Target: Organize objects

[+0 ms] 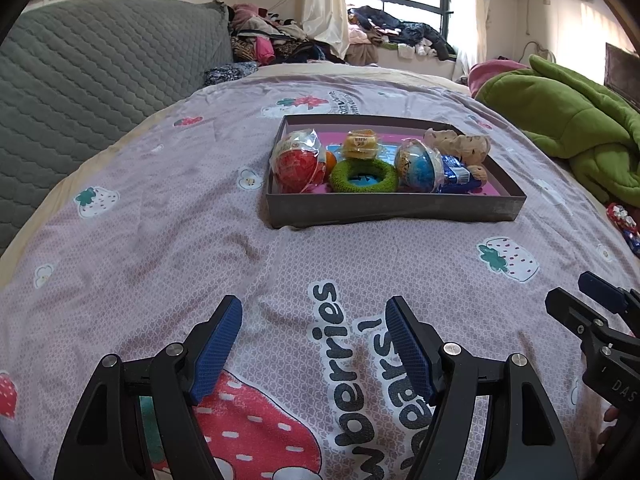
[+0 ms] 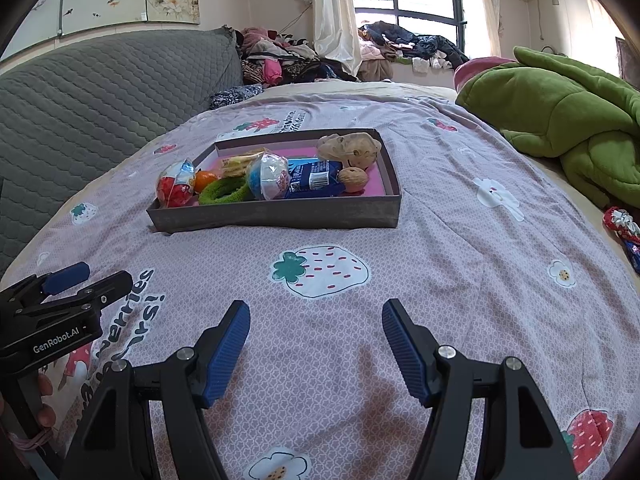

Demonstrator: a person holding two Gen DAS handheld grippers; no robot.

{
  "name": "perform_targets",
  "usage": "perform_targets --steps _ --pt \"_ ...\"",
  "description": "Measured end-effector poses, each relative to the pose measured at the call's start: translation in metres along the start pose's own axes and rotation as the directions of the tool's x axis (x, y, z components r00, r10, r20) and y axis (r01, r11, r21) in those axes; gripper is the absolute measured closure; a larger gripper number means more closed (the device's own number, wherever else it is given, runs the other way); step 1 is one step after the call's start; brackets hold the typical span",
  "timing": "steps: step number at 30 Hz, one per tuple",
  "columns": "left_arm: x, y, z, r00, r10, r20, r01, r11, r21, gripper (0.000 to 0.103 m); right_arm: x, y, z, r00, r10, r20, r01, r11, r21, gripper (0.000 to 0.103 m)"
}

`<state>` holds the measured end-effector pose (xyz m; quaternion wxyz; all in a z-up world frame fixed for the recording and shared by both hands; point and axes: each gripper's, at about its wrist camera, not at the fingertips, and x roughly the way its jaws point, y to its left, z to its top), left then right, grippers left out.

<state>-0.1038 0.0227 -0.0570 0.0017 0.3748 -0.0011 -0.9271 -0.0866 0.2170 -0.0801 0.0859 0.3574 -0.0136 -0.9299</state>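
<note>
- Left wrist view: left gripper [image 1: 314, 354] at 6 o'clock, jaws spread wide, nothing between them, bare printed bedsheet [image 1: 160, 248] under and ahead.
- Dark shallow box [image 1: 394, 208] at 12 to 1 o'clock, well apart from the fingers; near wall faces camera, open sheet between.
- Inside box: red wrapped egg [image 1: 298, 164] at left end against wall, small orange [image 1: 330, 160] just beside it, green ring [image 1: 364, 176] centre front, yellow snack pack [image 1: 360, 144] behind, blue wrapped egg [image 1: 418, 164], blue packet [image 1: 456, 174], beige plush [image 1: 460, 142] at back right.
- Right gripper [image 1: 588, 300] enters at 3 to 4 o'clock, jaws apart.
- Green blanket [image 1: 560, 120] at 2 o'clock, grey quilted headboard [image 1: 100, 76] at 10 o'clock bound the sheet.
- Right wrist view: right gripper [image 2: 316, 350] at 6 o'clock, jaws wide, empty.
- Box [image 2: 280, 212] at 11 to 12 o'clock, right corner near centre; walnut [image 2: 352, 179] beside packet [image 2: 312, 178].
- Left gripper [image 2: 92, 280] at 9 o'clock, apart from box, jaws parted.
- Free sheet [image 2: 460, 260] from 1 to 4 o'clock up to blanket [image 2: 560, 108].
</note>
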Motion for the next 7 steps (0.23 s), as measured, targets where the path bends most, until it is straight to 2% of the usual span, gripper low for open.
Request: perform_targets --steps 7 --pt "0.0014 -0.0003 -0.0004 1.000 0.001 -0.004 -0.001 1.000 0.001 0.027 0.0004 -0.0001 -0.0007 1.000 0.001 -0.001 -0.001 1.000 0.001 0.035"
